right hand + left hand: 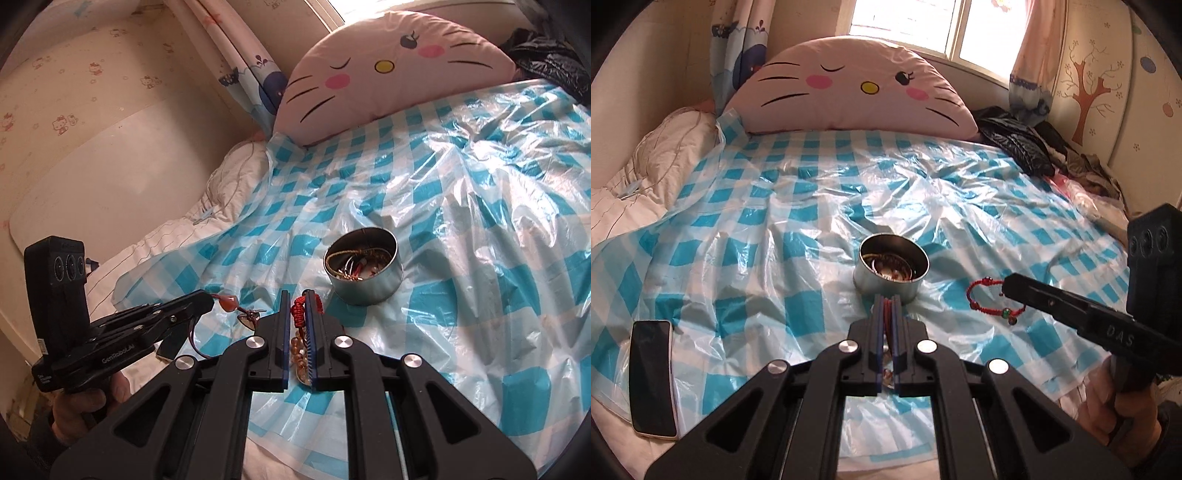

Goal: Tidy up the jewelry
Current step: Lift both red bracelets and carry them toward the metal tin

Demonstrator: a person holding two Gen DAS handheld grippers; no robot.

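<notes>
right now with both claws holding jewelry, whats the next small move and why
Probably carry the left claw forward over the tin and open it: it is shut on a red cord piece just short of the tin, which already holds jewelry.

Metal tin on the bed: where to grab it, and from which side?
Pinch the wall of the tin at the rim, coming straight down from above, one finger inside, one outside. It stands upright and open, and the jewelry lies low inside, leaving the upper wall bare. Its smooth round side would likely slip in a span grip.
</notes>
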